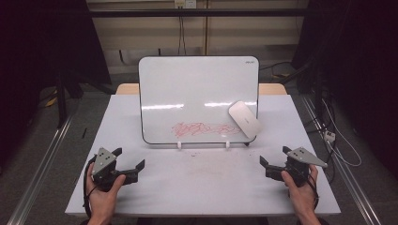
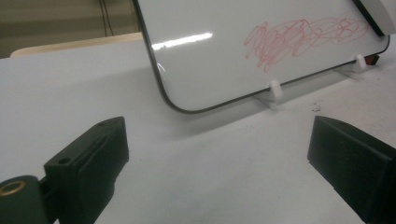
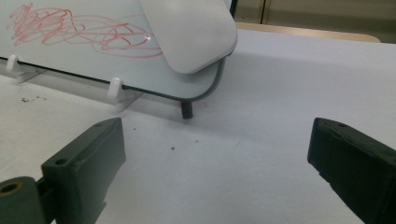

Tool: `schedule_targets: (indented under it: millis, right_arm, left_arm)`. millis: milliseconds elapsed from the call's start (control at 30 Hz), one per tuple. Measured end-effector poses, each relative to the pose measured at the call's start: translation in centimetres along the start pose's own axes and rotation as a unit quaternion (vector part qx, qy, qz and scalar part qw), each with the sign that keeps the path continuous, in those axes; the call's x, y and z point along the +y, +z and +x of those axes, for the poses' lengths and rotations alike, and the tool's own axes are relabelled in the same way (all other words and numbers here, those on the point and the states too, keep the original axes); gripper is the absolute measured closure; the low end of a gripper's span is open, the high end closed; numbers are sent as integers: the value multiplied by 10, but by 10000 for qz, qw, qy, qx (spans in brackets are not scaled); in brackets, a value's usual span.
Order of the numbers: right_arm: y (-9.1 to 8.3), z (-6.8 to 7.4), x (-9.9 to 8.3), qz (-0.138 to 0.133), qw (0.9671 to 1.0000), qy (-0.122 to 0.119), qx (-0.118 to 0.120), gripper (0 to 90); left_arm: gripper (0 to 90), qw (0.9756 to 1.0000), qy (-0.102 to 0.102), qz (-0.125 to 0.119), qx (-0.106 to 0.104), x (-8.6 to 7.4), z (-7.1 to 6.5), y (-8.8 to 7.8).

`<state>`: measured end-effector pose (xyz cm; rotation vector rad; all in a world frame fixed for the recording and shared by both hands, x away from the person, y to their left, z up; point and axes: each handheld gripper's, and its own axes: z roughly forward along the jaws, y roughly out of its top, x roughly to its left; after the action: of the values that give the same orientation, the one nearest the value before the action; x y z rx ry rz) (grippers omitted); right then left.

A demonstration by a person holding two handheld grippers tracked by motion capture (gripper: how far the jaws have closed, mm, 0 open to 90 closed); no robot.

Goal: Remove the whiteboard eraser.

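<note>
Fingers: both pairs spread wide, nothing between them. left gripper (image 1: pixel 127 164) and right gripper (image 1: pixel 274 161) sit low over the surface (image 1: pixel 202 183), well apart from each other and short of the board.
Work in hand: looks like wiping the red scribble (image 1: pixel 204 128) off the whiteboard (image 1: pixel 197 89); that's my read from the layout.
Eraser position: white eraser (image 1: pixel 244 119) clings to the board face at its lower right corner, tilted, just beside the scribble's right end. Nearest the right gripper.
Eraser handling: light, rigid shell, smooth rounded top, likely slippery. Probably held on by a magnet, so expect a small pull-off force. Pinch across the two long sides, not the domed face.
Eraser underside: hidden; can't tell if it's felt.
Board: glossy white panel, thin dark rim, rounded corners, leaning back on two small white clips (image 2: pixel 275 89). Light and propped, so a hard push could tip or slide it. Steady the left edge with the left gripper if needed.
Scribble: dry-looking red marker loops along the lower band, mid to right.
Surface: matte pale sheet, faint pinkish smudge and dark specks in front of the board.
Small dark stub (image 3: pixel 186 110): under the board's right corner, could be a marker; too small to say.
</note>
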<state>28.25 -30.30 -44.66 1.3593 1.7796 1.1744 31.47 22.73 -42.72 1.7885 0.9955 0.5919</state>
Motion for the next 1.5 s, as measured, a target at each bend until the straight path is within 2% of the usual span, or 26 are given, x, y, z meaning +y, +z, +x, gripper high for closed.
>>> schedule_targets:
  millis: [133,233,300,333,467,600,700,800,833,1067,1300,1400,1500]
  right_arm:
    - [1,1,0,16,10000,-48,34,35]
    - [2,3,0,78,9999,-69,60,37]
    - [3,4,0,123,9998,-98,112,37]
    - [4,6,1,126,9997,-181,102,43]
    - [5,8,2,103,9996,-198,148,51]
    - [8,12,5,179,9995,-228,114,55]
    - [10,13,9,223,9993,-233,186,48]
    - [13,15,15,302,9988,-276,258,48]
    - [15,16,18,303,9986,-336,264,48]
    - [27,26,35,348,9968,-640,323,49]
    - [34,32,49,278,9959,-837,188,63]
    - [36,32,58,217,9946,-1010,114,62]
    - [39,33,68,194,9917,-1268,-54,56]
  left_arm:
    - [54,10000,11,65,-16,0,0,0]
    - [57,10000,-84,48,16,0,1,0]
    - [57,10000,6,60,65,0,1,-1]
    - [57,10000,-19,38,72,0,0,-1]
    - [58,9999,19,93,141,-1,1,-4]
    - [59,9999,47,84,143,-1,1,-6]
    - [60,9999,26,74,122,0,1,-5]
    - [59,9998,131,86,151,-2,1,-4]
    - [60,9997,178,113,159,-2,2,-4]
    - [59,9996,168,168,159,-3,1,-4]
    - [60,9995,242,151,168,-3,-4,-8]
    - [59,9994,227,179,168,-2,-4,-8]
    - [60,9995,199,166,154,-1,-5,-7]
